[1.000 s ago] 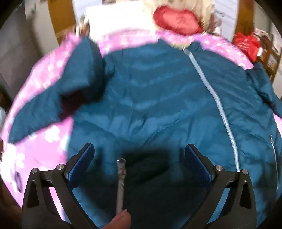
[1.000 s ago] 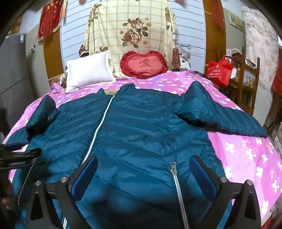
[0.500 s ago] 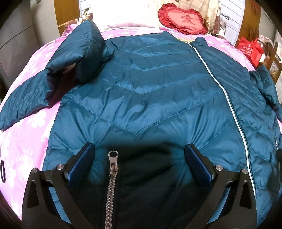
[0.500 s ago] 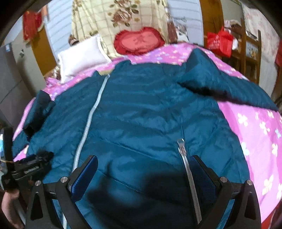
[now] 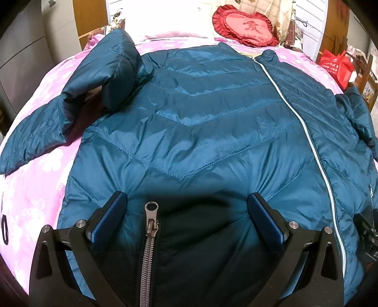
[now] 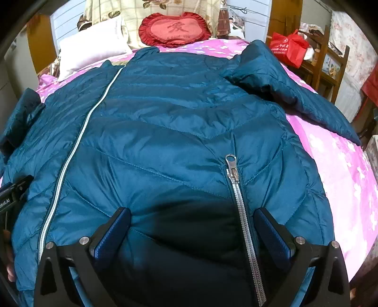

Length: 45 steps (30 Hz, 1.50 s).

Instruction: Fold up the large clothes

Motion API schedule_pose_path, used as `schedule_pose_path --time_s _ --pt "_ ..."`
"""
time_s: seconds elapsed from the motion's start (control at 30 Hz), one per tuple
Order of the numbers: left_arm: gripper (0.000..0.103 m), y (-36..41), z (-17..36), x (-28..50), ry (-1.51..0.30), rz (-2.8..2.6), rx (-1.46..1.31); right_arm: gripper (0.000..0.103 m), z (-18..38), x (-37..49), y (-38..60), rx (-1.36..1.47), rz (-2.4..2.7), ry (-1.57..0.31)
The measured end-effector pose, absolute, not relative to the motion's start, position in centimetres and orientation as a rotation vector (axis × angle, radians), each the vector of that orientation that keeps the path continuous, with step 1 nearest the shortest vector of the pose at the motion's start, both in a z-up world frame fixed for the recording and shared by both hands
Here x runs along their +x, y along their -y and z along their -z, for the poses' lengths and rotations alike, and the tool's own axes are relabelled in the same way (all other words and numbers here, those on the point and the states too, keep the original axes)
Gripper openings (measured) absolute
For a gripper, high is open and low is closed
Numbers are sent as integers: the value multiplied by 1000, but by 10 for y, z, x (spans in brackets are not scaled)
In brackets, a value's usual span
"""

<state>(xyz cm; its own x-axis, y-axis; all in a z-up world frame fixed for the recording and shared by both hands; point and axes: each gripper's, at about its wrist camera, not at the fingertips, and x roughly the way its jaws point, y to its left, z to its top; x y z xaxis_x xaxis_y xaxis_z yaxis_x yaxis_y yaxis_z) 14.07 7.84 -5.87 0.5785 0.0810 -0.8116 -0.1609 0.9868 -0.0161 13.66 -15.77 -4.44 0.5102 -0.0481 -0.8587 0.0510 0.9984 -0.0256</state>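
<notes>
Teal quilted jacket (image 5: 189, 132) spread front-up and zipped shut on a pink flowered bedspread (image 5: 35, 189), its collar toward the white pillow (image 5: 165, 21) and the red heart cushion (image 5: 245, 29) at 12 o'clock. Going left to right in the left wrist view: 1 sleeve (image 5: 70, 101) lies at 9 to 10 o'clock, bent back on itself with its upper part humped against the shoulder; the left gripper (image 5: 186, 222) hovers low over the hem with its jaws spread wide and nothing between them, a silver pocket zipper (image 5: 150, 226) running up between its fingers toward 7 o'clock; the white front zipper (image 5: 304, 127) crosses from 1 to 5 o'clock. In the right wrist view the front zipper (image 6: 78, 139) runs at 8 to 11 o'clock, the right gripper (image 6: 192, 229) also stands with jaws wide apart and empty above the hem, a second pocket zipper (image 6: 236, 189) just inside its right finger, and the other sleeve (image 6: 295, 94) stretches out toward 2 o'clock. Compared with 1 second ago, the left view has steadied from a blurred swing and both cameras sit lower and nearer the hem, the jacket itself unmoved. Judged from this, the approach is finished and no fold has begun; the sleeves remain to be brought in.
</notes>
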Motion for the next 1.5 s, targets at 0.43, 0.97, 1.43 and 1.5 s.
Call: schedule_pose_path --time_s 0.43,0.97,1.43,1.5 --pt "103 -87 47 132 -916 -150 -93 103 -5 125 166 42 73 -808" --pt "102 -420 15 116 -871 -609 -229 103 -19 110 147 17 -17 -740" --pt "45 -455 56 167 -1009 -505 -111 103 -3 122 144 -25 16 -823" --pt "15 -443 53 175 -1016 -454 -74 103 -2 123 145 -18 22 -824"
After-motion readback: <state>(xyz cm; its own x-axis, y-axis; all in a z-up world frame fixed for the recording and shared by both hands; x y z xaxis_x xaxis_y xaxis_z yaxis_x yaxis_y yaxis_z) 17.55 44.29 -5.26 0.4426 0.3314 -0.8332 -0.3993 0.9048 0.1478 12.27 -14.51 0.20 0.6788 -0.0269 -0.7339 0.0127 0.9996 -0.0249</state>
